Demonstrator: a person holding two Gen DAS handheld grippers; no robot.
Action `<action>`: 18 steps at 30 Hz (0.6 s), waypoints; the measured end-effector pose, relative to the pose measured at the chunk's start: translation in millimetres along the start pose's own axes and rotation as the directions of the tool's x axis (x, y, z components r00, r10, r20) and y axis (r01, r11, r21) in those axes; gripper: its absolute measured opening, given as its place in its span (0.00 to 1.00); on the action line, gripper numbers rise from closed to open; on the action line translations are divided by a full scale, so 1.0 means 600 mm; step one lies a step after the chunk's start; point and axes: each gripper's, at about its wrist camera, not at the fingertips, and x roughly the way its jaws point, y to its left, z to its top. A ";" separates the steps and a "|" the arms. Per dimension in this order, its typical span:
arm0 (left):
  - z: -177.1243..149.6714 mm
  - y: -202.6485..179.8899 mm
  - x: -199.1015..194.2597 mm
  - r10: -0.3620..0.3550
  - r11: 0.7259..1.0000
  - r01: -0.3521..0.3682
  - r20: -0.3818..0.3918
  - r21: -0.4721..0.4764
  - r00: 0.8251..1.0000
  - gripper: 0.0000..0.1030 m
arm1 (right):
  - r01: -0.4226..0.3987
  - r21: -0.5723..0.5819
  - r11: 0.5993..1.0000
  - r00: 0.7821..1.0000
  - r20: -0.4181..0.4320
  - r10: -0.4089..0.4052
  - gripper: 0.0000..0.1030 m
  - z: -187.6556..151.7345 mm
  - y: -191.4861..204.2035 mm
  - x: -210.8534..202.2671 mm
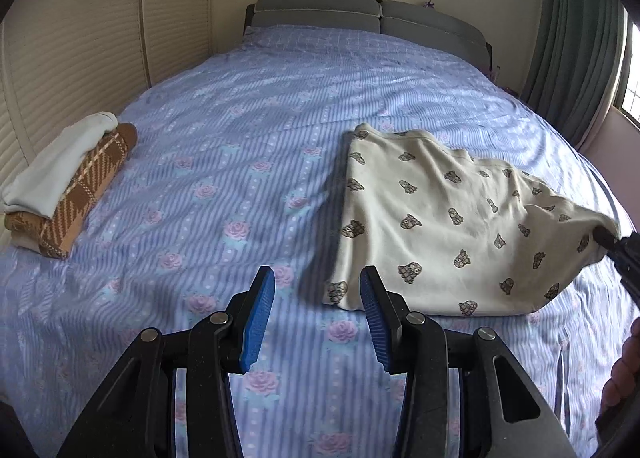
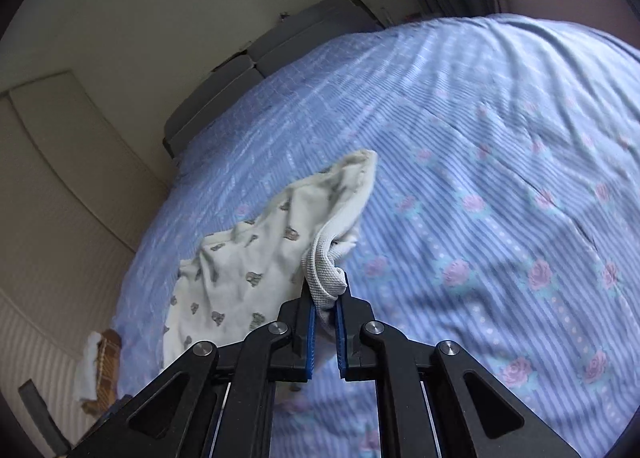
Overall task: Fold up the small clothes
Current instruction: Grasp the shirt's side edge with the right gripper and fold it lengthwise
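Observation:
A cream garment with small grey printed figures (image 1: 444, 218) lies on the blue flowered bed sheet (image 1: 240, 130), its right end lifted. My right gripper (image 2: 325, 298) is shut on the garment's ribbed waistband (image 2: 326, 270) and holds it above the bed; it shows at the right edge of the left wrist view (image 1: 608, 238). My left gripper (image 1: 318, 290) is open and empty, low over the sheet, just left of the garment's near left corner (image 1: 338, 292).
A stack of folded clothes, white on brown plaid (image 1: 68, 190), sits at the bed's left edge; it also shows in the right wrist view (image 2: 100, 366). A grey headboard (image 1: 360, 18) is at the far end. Louvred doors (image 1: 80, 58) line the left, a green curtain (image 1: 572, 38) the right.

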 end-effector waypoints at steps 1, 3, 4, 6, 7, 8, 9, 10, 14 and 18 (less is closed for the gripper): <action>0.001 0.009 -0.005 0.005 1.000 -0.005 0.006 0.002 1.000 0.43 | -0.004 -0.045 0.999 1.000 0.003 0.004 0.09 0.004 0.032 0.005; 0.002 0.034 -0.014 0.010 1.000 -0.010 0.011 -0.013 1.000 0.43 | -0.016 -0.136 0.991 1.000 0.005 0.017 0.09 0.008 0.097 0.017; 0.002 0.048 -0.017 0.012 1.000 -0.012 0.011 -0.027 1.000 0.43 | -0.024 -0.185 0.982 1.000 0.002 0.025 0.09 0.006 0.134 0.028; 0.000 0.077 -0.023 0.024 0.998 -0.024 0.009 -0.050 1.000 0.43 | -0.037 -0.290 0.956 0.999 -0.019 0.032 0.09 -0.007 0.209 0.055; -0.001 0.093 -0.025 0.032 0.997 -0.031 0.010 -0.063 0.999 0.43 | -0.046 -0.343 0.938 0.999 -0.038 0.036 0.09 -0.018 0.245 0.072; -0.003 0.109 -0.028 0.038 0.996 -0.037 0.010 -0.077 0.999 0.43 | -0.055 -0.397 0.916 0.997 -0.064 0.033 0.09 -0.035 0.279 0.089; -0.005 0.122 -0.029 0.042 0.995 -0.041 0.008 -0.089 0.999 0.43 | -0.064 -0.445 0.893 0.996 -0.089 0.027 0.09 -0.056 0.308 0.105; -0.007 0.137 -0.030 0.047 0.994 -0.046 0.006 -0.103 0.999 0.43 | -0.075 -0.487 0.870 0.993 -0.114 0.021 0.09 -0.079 0.333 0.119; -0.018 0.179 -0.031 0.066 0.990 -0.065 0.002 -0.127 0.998 0.43 | -0.119 -0.604 0.788 0.974 -0.225 -0.025 0.09 -0.194 0.373 0.154; -0.031 0.199 -0.025 0.054 0.989 -0.054 -0.005 -0.139 0.999 0.43 | -0.122 -0.624 0.772 0.957 -0.279 -0.075 0.09 -0.250 0.355 0.173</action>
